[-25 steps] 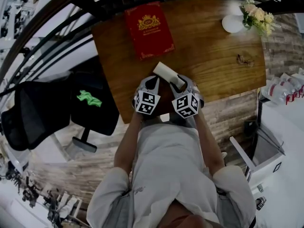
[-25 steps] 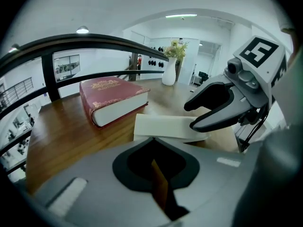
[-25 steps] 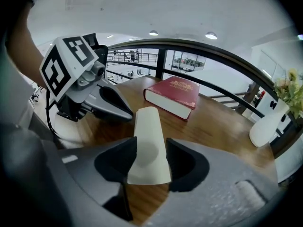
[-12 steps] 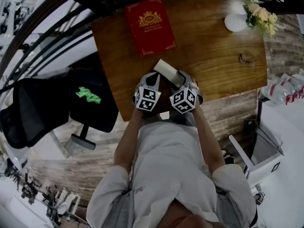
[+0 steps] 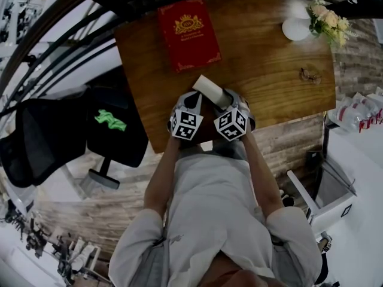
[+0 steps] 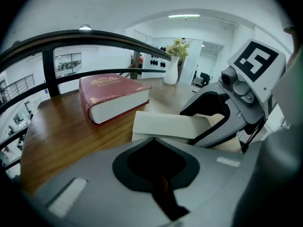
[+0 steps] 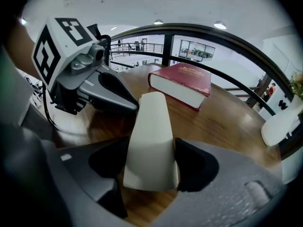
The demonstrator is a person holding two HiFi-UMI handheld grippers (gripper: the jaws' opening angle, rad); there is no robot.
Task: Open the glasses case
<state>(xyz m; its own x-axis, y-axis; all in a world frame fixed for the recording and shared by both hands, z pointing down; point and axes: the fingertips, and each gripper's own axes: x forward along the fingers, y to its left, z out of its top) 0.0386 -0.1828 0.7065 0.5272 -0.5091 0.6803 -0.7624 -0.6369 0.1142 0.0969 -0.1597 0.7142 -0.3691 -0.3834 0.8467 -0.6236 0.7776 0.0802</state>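
A white glasses case [image 5: 209, 89] lies closed on the wooden table [image 5: 269, 82], near its front edge. My right gripper [image 5: 229, 102] stands over the case's near end, and the case [image 7: 151, 141] sits between its widely spread jaws. The right pad is at the case's side; a small gap shows at the left pad. My left gripper [image 5: 192, 103] rests just left of the case with its jaws drawn together and nothing in them. In the left gripper view the case [image 6: 165, 126] lies just beyond the left gripper [image 6: 157, 148], with the right gripper [image 6: 227, 112] over it.
A thick red book [image 5: 188, 33] lies at the table's far left, close behind the case. A white vase [image 5: 295, 28] with flowers [image 5: 326, 18] stands at the far right corner. A dark railing [image 6: 94, 37] runs behind the table. A black chair [image 5: 48, 136] stands left.
My right gripper has sunk a little over the case's near end. The left gripper and the case have stayed where they were.
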